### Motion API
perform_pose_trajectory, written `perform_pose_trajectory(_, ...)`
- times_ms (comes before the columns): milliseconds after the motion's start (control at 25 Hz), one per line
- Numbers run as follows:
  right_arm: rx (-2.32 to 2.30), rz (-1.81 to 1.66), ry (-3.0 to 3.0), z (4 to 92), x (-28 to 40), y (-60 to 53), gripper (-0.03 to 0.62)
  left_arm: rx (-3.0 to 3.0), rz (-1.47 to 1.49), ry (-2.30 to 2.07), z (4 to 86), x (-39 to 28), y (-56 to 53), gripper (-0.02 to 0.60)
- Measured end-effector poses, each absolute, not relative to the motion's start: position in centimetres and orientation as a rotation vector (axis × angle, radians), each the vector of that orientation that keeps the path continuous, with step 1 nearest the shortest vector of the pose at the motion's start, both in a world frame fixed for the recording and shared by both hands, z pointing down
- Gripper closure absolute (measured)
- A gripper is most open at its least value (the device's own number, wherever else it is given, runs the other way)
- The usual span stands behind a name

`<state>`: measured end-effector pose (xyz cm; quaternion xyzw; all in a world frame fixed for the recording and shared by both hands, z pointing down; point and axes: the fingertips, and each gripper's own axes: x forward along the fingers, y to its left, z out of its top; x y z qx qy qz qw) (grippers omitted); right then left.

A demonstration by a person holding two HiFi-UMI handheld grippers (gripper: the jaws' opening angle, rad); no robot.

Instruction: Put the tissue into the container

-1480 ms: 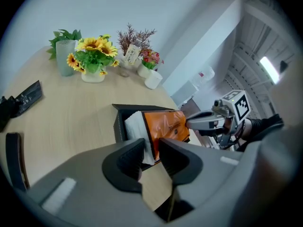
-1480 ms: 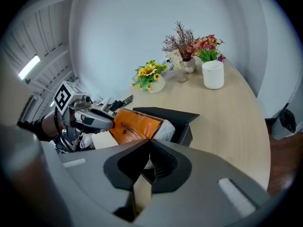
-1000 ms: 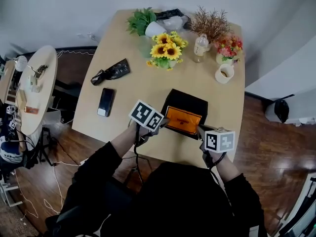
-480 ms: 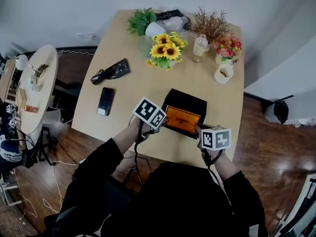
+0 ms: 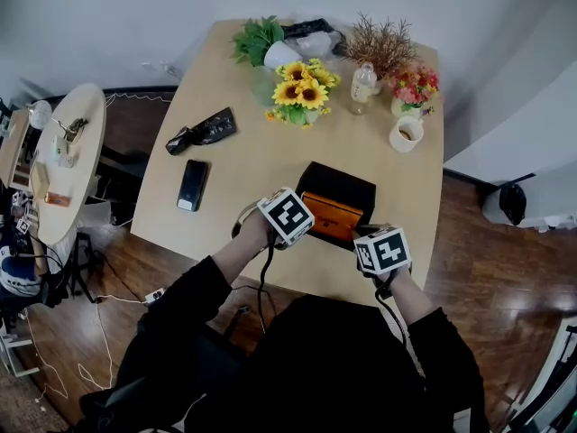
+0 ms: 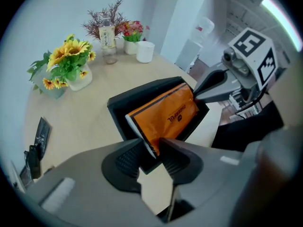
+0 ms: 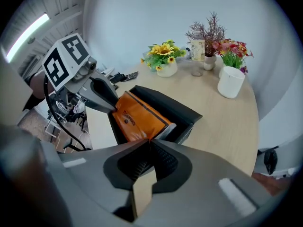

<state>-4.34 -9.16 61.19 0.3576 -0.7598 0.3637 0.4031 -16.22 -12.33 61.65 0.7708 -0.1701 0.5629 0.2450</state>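
Left gripper view: left gripper (image 6: 151, 149) pinches one end of the orange tissue pack (image 6: 168, 115) and right gripper (image 7: 149, 144) pinches the other. Both jaws have just been easing open. The pack tilts into the black container (image 6: 142, 94).

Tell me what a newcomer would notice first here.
The orange plastic tissue pack sits tilted in the black rectangular container at the near edge of the light wooden table. The left tongs and right tongs pinch its opposite ends, jaws just easing open. A yellow sunflower bouquet brightens the far end.
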Motion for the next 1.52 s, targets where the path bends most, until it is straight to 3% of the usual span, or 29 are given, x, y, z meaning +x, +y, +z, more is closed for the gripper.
perform_pose_trajectory(280, 0.875, 0.781, -1.884, 61.3, -4.0, -9.0, 0.592, 2.187, 1.691, -0.495, 61.5, -16.4, -12.8, 0.503)
perform_pose_trajectory(600, 0.907, 0.772, -1.882, 61.0, -3.3, -9.0, 0.592, 2.242, 1.630, -0.609, 60.7, -17.3, -13.0, 0.503)
perform_pose_trajectory(1000, 1.132, 0.691, -2.059, 56.4, -0.9, -9.4, 0.592, 2.370, 0.973, -0.947, 54.8, -16.8, -10.8, 0.518)
perform_pose_trajectory(1520, 1.355, 0.584, -2.574, 42.1, 5.8, -5.5, 0.592, 2.451, 0.359, -1.038, 44.2, -7.5, -5.2, 0.520)
